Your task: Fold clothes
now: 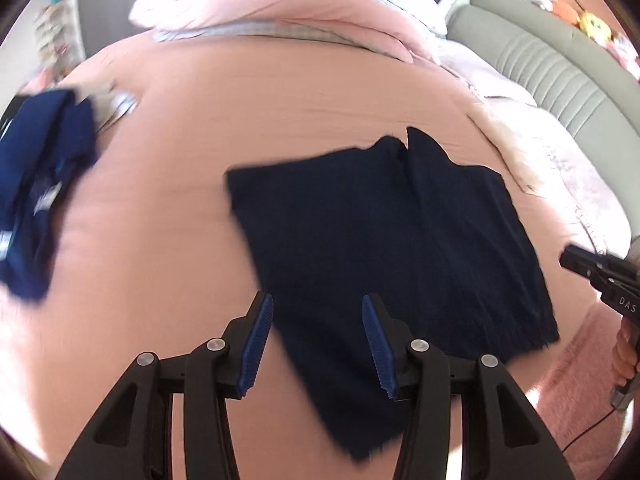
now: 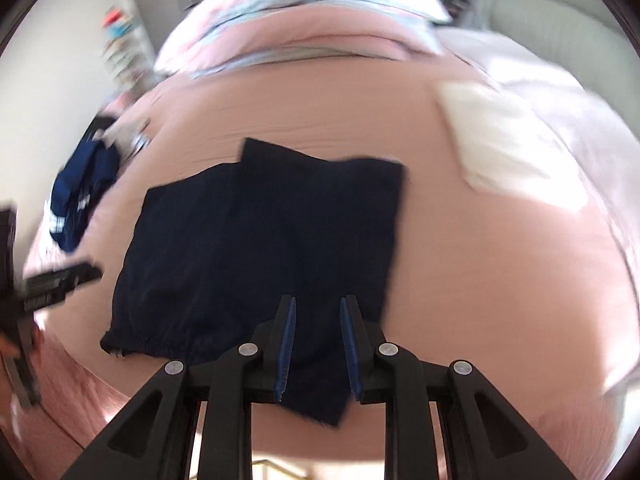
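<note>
Dark navy shorts [image 1: 392, 248] lie spread flat on the pink bed sheet [image 1: 248, 128]; they also show in the right wrist view [image 2: 264, 240]. My left gripper [image 1: 318, 344] is open and empty, hovering above the shorts' near left corner. My right gripper [image 2: 318, 344] is open and empty, above the shorts' near edge by the elastic waistband [image 2: 160, 346]. The right gripper shows at the right edge of the left wrist view [image 1: 600, 276]. The left gripper shows blurred at the left edge of the right wrist view [image 2: 56, 278].
A crumpled blue garment [image 1: 36, 200] lies at the bed's left, also in the right wrist view [image 2: 80, 200]. A folded white cloth [image 2: 504, 140] lies at the right. A pink duvet and pillows [image 1: 288, 4] are piled at the back. A grey padded headboard [image 1: 552, 64] is far right.
</note>
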`<state>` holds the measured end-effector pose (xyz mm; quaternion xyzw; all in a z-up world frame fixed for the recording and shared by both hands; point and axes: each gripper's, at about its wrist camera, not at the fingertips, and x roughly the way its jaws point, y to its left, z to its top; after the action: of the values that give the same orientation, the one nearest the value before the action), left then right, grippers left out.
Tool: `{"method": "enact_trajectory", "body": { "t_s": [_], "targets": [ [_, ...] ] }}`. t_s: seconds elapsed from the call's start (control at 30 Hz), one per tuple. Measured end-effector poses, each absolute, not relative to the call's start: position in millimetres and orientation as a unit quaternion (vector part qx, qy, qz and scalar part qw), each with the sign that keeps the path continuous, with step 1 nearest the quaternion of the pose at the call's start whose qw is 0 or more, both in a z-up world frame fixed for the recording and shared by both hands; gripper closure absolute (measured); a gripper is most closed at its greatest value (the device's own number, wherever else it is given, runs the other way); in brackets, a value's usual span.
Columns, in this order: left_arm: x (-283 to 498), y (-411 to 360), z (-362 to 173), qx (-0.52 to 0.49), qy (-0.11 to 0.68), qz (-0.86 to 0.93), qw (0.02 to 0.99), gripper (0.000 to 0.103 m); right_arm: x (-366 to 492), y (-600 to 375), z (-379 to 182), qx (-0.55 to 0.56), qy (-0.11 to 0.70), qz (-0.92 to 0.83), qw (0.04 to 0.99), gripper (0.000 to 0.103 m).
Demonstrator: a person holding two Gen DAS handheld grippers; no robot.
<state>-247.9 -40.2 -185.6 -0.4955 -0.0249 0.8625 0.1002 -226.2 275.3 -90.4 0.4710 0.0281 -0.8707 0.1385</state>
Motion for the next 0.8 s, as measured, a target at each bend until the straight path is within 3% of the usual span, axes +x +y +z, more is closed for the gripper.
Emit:
{"method": "enact_trajectory", "body": {
  "t_s": [0.23,0.33,0.47,0.6,0.8],
  "targets": [
    [-330.2,-37.1,-212.7,-0.499,-0.003,0.858,0.121,0.06,-335.3,227.2,-113.1,0.49,0.038,-0.847,0.202,0.081],
    [-347.9,-57.6,-219.9,-0.489,-0.005,0.87,0.072,0.061,-362.4,204.8,-128.7,0.491,0.065,-0.841,0.216,0.081],
    [-354.6,-89.8,-230.4,-0.485,-0.065,0.869,0.077,0.061,-392.7,182.4,-152.1,0.51,0.053,-0.827,0.23,0.081],
    [-354.5,-96.9,-236.3,-0.482,-0.053,0.871,0.074,0.061,-410.5,188.5,-179.8,0.54,0.047,-0.815,0.204,0.081],
    [-353.9,-97.5,-233.5,-0.487,-0.061,0.87,0.044,0.061,-417.2,229.0,-182.8,0.551,-0.028,-0.814,0.181,0.081]
  ]
}}
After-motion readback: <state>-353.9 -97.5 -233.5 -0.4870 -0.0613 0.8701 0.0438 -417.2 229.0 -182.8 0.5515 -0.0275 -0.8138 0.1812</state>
